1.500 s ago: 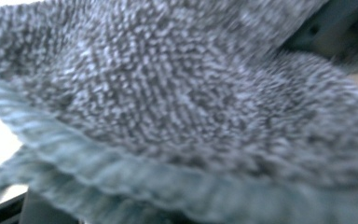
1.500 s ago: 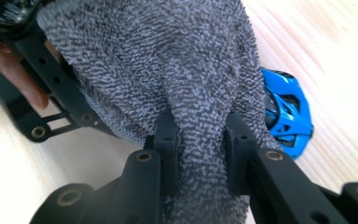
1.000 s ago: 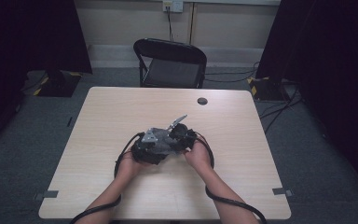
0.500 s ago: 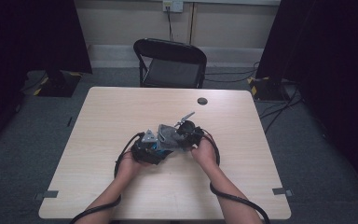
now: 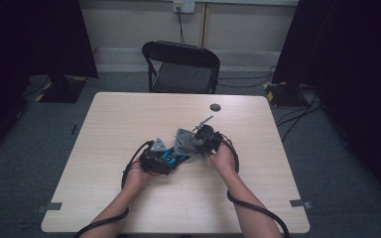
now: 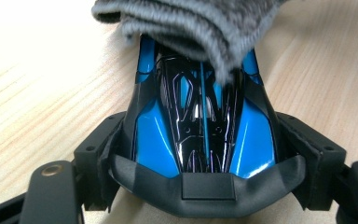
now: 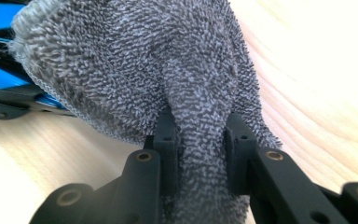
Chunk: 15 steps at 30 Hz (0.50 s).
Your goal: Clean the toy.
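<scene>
The glossy blue-and-black toy car body is kept clamped in the left gripper mid-table, while the grey terry cloth, pinched by the right gripper, has been slid further right vs. a sec ago, so wiping's prob. ongoing.

We find the bench bare on nearly every side of our hands: wide open wood to the left, to the right and toward the far edge. The one thing out there is a small dark disc near the far edge, well apart from us. At the centre, room is tight: the blue and black toy car sits between the left gripper's jaws, and the grey cloth lies draped over its far end, pinched by the right gripper. Beyond the bench stands a black folding chair.
</scene>
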Each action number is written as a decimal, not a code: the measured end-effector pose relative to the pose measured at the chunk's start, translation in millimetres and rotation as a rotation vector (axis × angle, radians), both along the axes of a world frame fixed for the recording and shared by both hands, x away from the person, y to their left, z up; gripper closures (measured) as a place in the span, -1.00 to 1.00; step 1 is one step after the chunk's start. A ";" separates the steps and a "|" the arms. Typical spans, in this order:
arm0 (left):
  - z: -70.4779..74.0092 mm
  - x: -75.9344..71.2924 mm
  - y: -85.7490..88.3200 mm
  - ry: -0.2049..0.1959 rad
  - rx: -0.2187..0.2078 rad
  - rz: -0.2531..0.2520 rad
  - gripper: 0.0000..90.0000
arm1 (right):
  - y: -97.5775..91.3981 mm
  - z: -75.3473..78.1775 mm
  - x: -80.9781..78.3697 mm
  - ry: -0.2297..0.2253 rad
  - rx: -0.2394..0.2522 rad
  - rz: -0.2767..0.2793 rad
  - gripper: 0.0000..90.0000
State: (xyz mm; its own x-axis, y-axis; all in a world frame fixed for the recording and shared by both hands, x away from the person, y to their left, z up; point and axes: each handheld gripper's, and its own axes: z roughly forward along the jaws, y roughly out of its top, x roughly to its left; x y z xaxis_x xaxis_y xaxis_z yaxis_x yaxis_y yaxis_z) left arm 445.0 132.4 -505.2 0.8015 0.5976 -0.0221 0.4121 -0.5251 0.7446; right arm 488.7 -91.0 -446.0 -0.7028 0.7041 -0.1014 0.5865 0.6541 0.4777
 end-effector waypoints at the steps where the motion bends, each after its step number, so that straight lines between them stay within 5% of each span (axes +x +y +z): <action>1: 0.0 0.0 0.0 0.000 0.001 0.000 -0.46 | -1.2 0.0 0.6 -0.001 -0.005 -0.005 0.57; 15: 0.0 0.0 0.0 0.000 0.000 0.000 -0.46 | -17.3 -4.0 10.2 0.007 -0.026 -0.051 0.57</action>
